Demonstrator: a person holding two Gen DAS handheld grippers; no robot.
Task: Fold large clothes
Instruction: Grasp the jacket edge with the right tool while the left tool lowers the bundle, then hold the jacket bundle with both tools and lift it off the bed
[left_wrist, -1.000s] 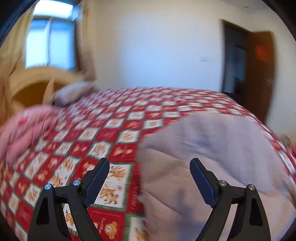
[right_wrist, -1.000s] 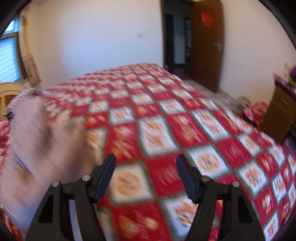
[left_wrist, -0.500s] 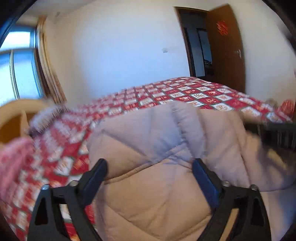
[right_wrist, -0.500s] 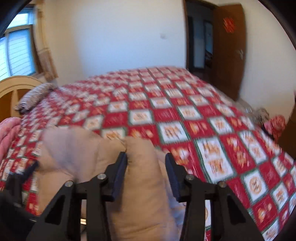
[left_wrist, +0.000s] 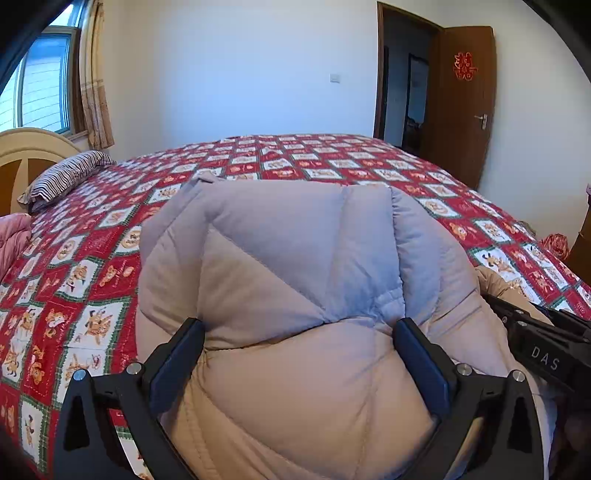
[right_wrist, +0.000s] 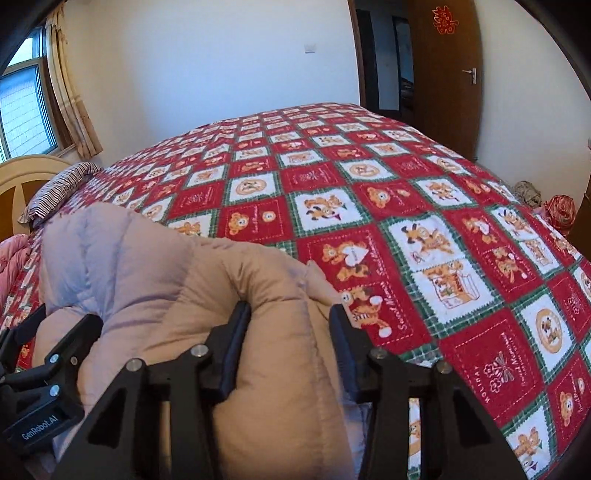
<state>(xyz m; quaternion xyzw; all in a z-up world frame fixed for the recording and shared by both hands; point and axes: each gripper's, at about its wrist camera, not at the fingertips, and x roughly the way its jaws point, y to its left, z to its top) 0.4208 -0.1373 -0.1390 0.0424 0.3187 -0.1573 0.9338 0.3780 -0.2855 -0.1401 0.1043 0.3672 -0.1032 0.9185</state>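
A puffy beige quilted coat (left_wrist: 295, 280) lies bunched on the near part of the bed. My left gripper (left_wrist: 295, 354) has wide jaws that straddle a thick bulge of the coat. My right gripper (right_wrist: 290, 343) is shut on a thick roll of the same coat (right_wrist: 229, 295) near its right edge. The right gripper's body also shows at the right of the left wrist view (left_wrist: 543, 354), and the left gripper at the lower left of the right wrist view (right_wrist: 40, 373).
The bed carries a red, white and green patchwork cover (right_wrist: 406, 206). A striped pillow (left_wrist: 62, 177) and a cream headboard (left_wrist: 22, 147) are at the far left, pink bedding (left_wrist: 11, 240) beside them. A brown door (left_wrist: 461, 110) stands open at the right.
Both grippers swung from the bare cover onto the coat. The right jaws narrowed onto a roll of it. The coat now fills the near view and is bunched higher.
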